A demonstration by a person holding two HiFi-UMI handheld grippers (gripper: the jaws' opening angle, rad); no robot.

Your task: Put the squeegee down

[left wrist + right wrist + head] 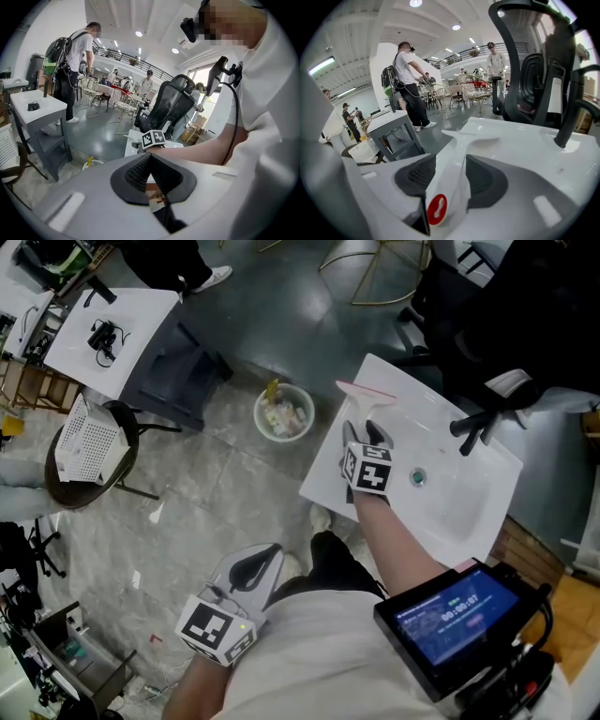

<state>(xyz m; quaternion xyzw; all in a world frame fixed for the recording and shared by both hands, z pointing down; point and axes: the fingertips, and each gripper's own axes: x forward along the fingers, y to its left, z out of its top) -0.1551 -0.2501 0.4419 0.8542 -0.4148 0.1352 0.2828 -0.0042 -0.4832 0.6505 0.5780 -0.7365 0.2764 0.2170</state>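
The squeegee (366,395) is white with a pink blade edge; its head lies over the far left corner of the white sink (469,493). My right gripper (366,430) is shut on the squeegee handle (452,176), which has a red hang-hole tab near the camera. In the right gripper view the squeegee head (480,132) spreads out above the sink rim (562,164). My left gripper (255,568) hangs low near my body, shut with nothing between its pads (140,171).
A black faucet (480,426) stands at the sink's far side, a drain (418,478) in its bowl. A white waste bin (283,413) sits on the floor left of the sink. A grey table (117,334), a round stool (84,451) and people stand farther off.
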